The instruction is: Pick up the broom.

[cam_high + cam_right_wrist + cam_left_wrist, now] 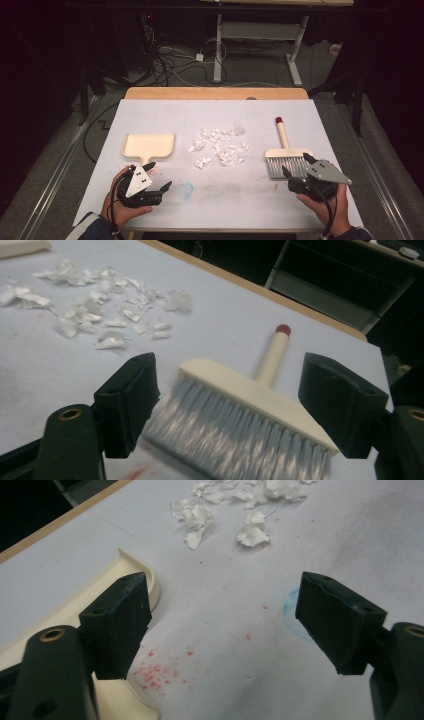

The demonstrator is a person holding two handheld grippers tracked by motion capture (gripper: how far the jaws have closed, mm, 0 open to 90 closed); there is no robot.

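Cream dustpan (142, 577) half-hidden behind open left gripper (232, 625); open right gripper (230, 405) blocks brush (240, 405).

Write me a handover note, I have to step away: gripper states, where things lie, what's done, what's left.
Left gripper: jaws open, empty, beside the dustpan handle.
Right gripper: jaws open, empty, over the brush bristles.
Paper scraps: scattered mid-table between dustpan and brush.
Done: nothing swept, nothing picked up.
Left: probably grasp both tools, sweep the scraps into the dustpan.
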